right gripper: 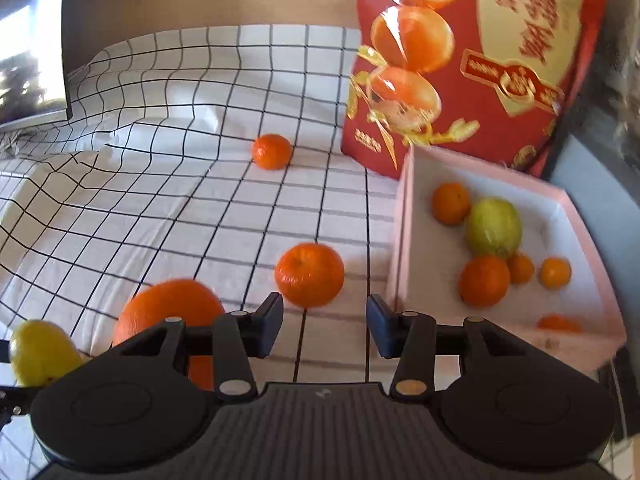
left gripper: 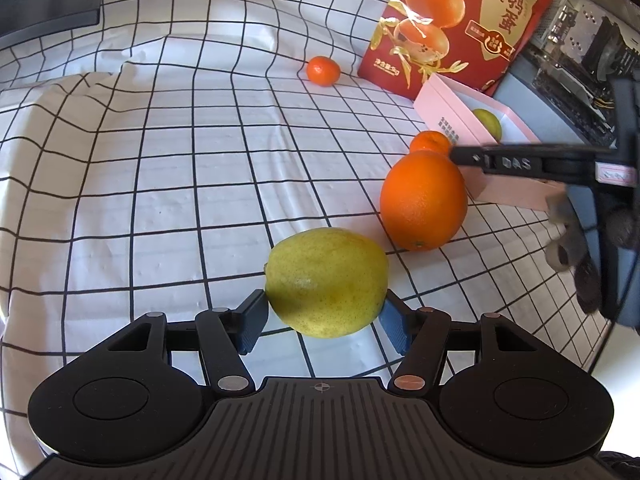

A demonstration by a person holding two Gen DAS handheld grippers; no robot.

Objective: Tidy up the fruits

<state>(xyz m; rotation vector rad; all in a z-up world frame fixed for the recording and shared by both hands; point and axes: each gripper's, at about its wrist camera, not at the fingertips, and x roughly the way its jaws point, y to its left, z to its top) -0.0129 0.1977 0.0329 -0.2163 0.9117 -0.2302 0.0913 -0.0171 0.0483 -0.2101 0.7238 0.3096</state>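
My left gripper (left gripper: 325,322) is shut on a yellow-green pear (left gripper: 326,282), with its blue pads against both sides of the fruit. Just right of the pear, a large orange (left gripper: 423,199) sits on the checked cloth (left gripper: 180,184), with a mandarin (left gripper: 430,142) behind it. My right gripper (right gripper: 324,322) stands open with nothing between its fingers. It points at that mandarin (right gripper: 309,274) beside the pink box (right gripper: 404,216). The box holds a green pear (right gripper: 494,226) and several oranges. Another mandarin (right gripper: 272,151) lies farther back.
A tall red printed bag (right gripper: 472,60) stands behind the pink box. A dark screen (right gripper: 32,52) is at the far left, and computer hardware (left gripper: 576,32) at the far right. The cloth is rumpled at the back left.
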